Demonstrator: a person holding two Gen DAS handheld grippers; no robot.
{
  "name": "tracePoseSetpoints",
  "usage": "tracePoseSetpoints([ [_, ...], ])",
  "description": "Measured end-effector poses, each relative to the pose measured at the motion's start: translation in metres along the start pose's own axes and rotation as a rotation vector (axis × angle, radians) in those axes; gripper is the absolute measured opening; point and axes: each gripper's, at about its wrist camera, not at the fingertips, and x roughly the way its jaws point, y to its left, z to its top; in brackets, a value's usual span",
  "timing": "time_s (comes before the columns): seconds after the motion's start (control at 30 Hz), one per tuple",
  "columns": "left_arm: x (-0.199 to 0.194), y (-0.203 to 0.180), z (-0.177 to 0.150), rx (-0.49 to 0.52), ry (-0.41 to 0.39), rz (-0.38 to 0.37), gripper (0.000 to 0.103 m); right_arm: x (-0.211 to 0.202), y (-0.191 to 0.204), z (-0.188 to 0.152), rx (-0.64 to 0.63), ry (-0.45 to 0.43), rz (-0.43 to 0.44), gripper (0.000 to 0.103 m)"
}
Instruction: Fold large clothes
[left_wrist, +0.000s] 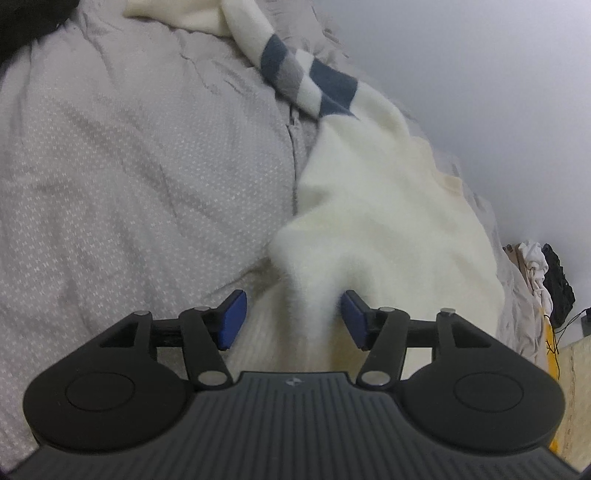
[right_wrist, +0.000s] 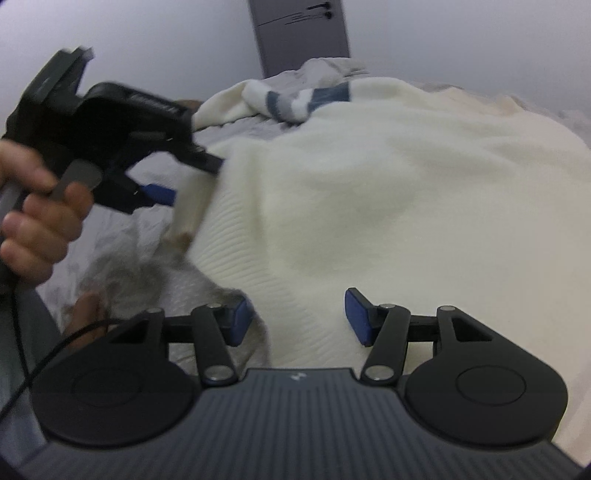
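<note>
Soft, even, rather dim light is seen in both views, with faint shadows and no glare. Straight lines are bowed by fisheye distortion toward the dark corners. Motion blur is shown on the cream sweater and the left gripper.

Sweater on bedcover

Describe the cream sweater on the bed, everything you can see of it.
The cream sweater looks like soft, fuzzy knit with a ribbed hem. One sleeve, banded in blue and grey, trails across the grey bedding. It lies spread and rumpled on the bed. A peak of its fabric stands between the open pads of the left gripper; the hem lies between those of the open right gripper.
</note>
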Motion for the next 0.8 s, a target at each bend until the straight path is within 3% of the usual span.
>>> tracePoseSetpoints([
  [0.23, -0.011, -0.004, -0.005, -0.001, -0.01, -0.034, 0.072, 0.006, -0.001, -0.006, 0.027, 0.026, 0.009, 0.056],
  [0.37, -0.02, -0.003, -0.008, -0.024, -0.029, -0.114, 0.08, 0.009, -0.001, -0.009, 0.03, 0.037, 0.015, 0.057],
  [0.4, -0.023, -0.001, -0.009, -0.043, -0.041, -0.137, 0.082, 0.008, -0.001, -0.009, 0.029, 0.035, 0.017, 0.053],
  [0.43, -0.026, 0.001, -0.01, -0.06, -0.051, -0.146, 0.085, 0.008, 0.0, -0.009, 0.023, 0.026, 0.015, 0.042],
  [0.47, -0.027, 0.003, -0.009, -0.074, -0.057, -0.151, 0.085, 0.006, 0.002, -0.009, 0.012, 0.015, 0.002, 0.02],
  [0.5, -0.027, 0.003, -0.009, -0.081, -0.059, -0.156, 0.085, 0.006, 0.004, -0.008, 0.006, 0.006, -0.013, 0.013],
  [0.57, -0.023, 0.005, -0.008, -0.092, -0.051, -0.148, 0.085, 0.002, 0.005, -0.008, 0.007, -0.023, -0.002, 0.01],
  [0.8, 0.003, 0.008, -0.013, -0.066, -0.012, -0.002, 0.084, -0.005, 0.008, -0.003, 0.003, -0.05, 0.059, 0.01],
])
